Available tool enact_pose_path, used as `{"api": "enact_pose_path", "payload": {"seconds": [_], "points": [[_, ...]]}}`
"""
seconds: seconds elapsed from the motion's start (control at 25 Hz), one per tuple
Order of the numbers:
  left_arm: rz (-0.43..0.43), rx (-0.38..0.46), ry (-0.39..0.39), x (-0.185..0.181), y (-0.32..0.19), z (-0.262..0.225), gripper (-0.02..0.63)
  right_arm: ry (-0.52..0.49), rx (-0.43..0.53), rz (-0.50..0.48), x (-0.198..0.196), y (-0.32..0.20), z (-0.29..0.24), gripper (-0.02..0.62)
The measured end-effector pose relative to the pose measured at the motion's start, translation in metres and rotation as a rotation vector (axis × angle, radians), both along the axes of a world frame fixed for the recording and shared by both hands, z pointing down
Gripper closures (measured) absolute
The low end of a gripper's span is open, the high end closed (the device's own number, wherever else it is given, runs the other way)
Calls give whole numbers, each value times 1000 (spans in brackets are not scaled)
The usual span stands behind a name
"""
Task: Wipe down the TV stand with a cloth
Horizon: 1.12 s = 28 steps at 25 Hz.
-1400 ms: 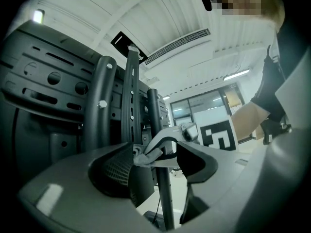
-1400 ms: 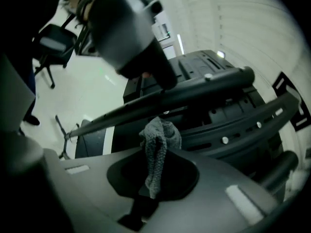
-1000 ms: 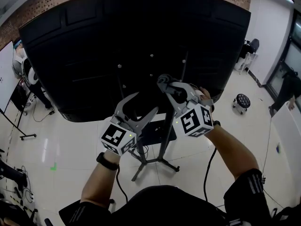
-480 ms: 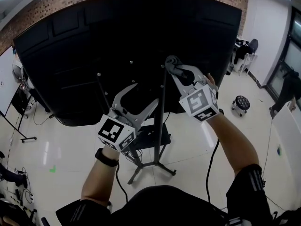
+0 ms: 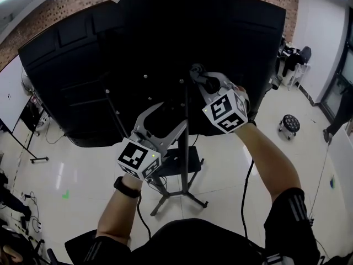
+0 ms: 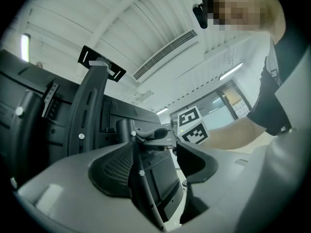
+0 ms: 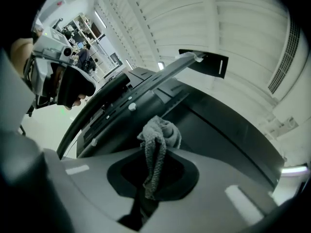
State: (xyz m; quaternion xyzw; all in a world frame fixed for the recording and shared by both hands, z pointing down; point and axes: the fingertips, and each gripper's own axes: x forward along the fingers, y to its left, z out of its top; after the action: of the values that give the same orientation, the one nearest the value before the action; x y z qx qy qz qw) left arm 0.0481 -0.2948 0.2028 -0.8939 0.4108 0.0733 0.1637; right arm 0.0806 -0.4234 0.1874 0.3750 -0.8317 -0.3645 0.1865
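The TV's black back panel [image 5: 138, 48] fills the head view, carried by a dark stand pole [image 5: 186, 148] over a tripod base [image 5: 179, 195]. My right gripper [image 5: 201, 80] is shut on a grey cloth [image 5: 198, 76], held against the top of the pole where it meets the panel. In the right gripper view the cloth [image 7: 158, 140] bunches out of the shut jaws [image 7: 153, 176] towards the panel. My left gripper [image 5: 168, 120] is lower on the pole and open. In the left gripper view the pole [image 6: 141, 178] runs between its jaws [image 6: 155, 164].
A small black shelf [image 5: 179, 162] sits on the stand low down. A wheeled stool [image 5: 289, 125] stands on the white floor at the right, and a person [image 5: 342, 112] beyond it. A whiteboard on a frame [image 5: 11, 98] is at the left, with cables on the floor.
My right gripper has risen with the cloth up the pole towards the back of the TV. The left gripper has stayed open at about the same height.
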Motion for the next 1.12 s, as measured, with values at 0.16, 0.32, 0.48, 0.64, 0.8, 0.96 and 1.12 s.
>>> {"api": "enact_pose_path", "payload": {"seconds": [0.16,0.32,0.48,0.64,0.8,0.96,1.12], "points": [[0,1,1,10,-8,4,302,-2,1,17,23,-9,3,573],[14,2,1,27,-14,4,302,-16,-9,50,53,-18,3,574],[39,1,-6,48,-19,5,302,-26,-10,96,87,-28,3,574],[68,-10,-13,70,-22,11,302,-51,-25,136,118,-37,6,574],[87,-19,-22,83,-26,15,302,-110,-67,171,143,-45,11,574],[90,-28,-29,85,-27,20,302,-166,-67,157,148,-37,5,574],[72,-29,-17,72,-24,22,302,-202,-58,65,121,-13,-3,574]]}}
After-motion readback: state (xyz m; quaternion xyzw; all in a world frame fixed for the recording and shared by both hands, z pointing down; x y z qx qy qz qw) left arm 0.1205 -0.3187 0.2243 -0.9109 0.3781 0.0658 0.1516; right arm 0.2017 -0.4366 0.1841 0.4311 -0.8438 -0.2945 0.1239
